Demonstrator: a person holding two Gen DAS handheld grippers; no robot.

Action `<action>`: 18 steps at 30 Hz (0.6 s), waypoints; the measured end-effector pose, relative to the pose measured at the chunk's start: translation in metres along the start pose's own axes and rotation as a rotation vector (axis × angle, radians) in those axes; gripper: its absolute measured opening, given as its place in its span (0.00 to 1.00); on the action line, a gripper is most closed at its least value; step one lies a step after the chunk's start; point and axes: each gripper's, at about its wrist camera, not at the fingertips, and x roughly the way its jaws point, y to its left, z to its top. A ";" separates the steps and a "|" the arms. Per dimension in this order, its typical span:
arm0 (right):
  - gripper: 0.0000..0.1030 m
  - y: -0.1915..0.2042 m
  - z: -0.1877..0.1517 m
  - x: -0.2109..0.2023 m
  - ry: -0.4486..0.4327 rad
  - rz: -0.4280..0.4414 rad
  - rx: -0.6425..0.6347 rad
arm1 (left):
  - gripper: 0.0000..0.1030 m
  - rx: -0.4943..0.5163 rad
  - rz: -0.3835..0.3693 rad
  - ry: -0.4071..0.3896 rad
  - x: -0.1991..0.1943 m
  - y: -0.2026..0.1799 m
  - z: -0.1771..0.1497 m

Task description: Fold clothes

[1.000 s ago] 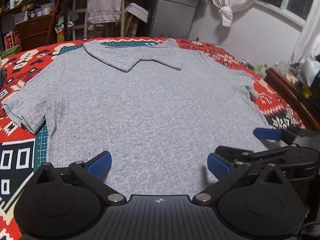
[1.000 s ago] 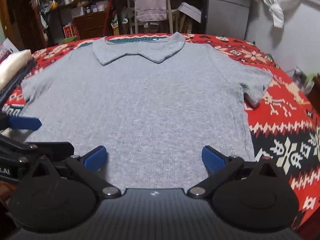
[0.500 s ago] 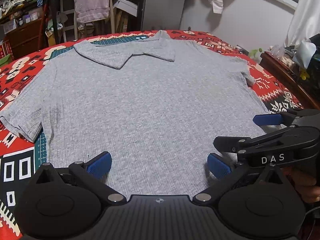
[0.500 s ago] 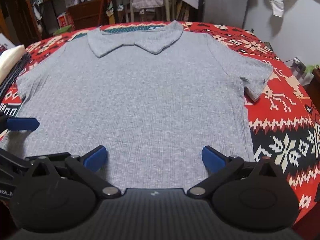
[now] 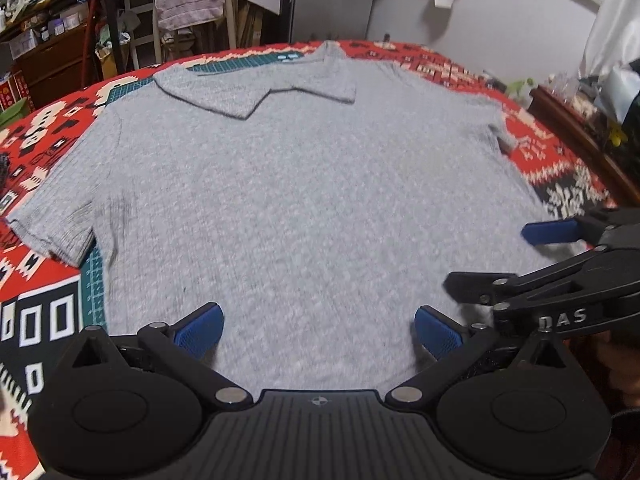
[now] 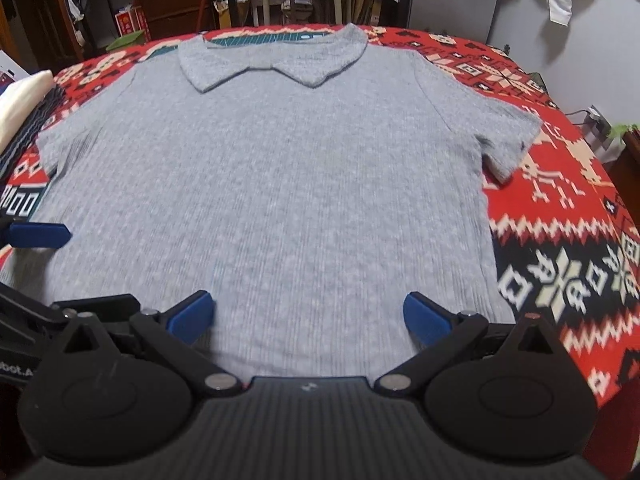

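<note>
The grey polo shirt (image 6: 272, 184) lies flat and front-up on the surface, on top of a red patterned cloth (image 6: 560, 208), with its collar (image 6: 272, 60) at the far side and its bottom hem at the near side, just under both tools. It is a ribbed knit, so I judge it to be light, soft and a little stretchy; it will hang down and bend wherever it is not supported, and it will probably slide only a little on the cloth under it. For this reason one point of hold is not enough, and I think the best places to take it are the two corners of the hem or the side seams, one for each tool, pinching only the edge of the fabric. The short sleeves (image 5: 52, 220) are spread out to both sides and could be folded inward first. The left tool (image 5: 318, 330) has its blue pads wide apart and holds nothing, and it hovers over the hem. The right tool (image 6: 306, 316) is also wide and empty, beside the left one. There is no container near the shirt that I can see; only shelves (image 5: 48, 12) with clutter stand far behind.
</note>
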 end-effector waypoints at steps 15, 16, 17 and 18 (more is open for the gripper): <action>1.00 -0.019 -0.003 -0.038 -0.079 0.039 0.078 | 0.98 -0.076 -0.053 -0.011 -0.028 0.004 0.005; 1.00 -0.019 0.000 -0.037 -0.084 0.025 0.075 | 0.98 -0.099 -0.056 -0.025 -0.029 0.007 0.009; 1.00 -0.020 0.003 -0.035 -0.083 0.013 0.072 | 0.98 -0.123 -0.060 -0.035 -0.029 0.011 0.013; 1.00 -0.021 0.007 -0.031 -0.079 0.005 0.068 | 0.98 -0.137 -0.055 -0.035 -0.026 0.014 0.016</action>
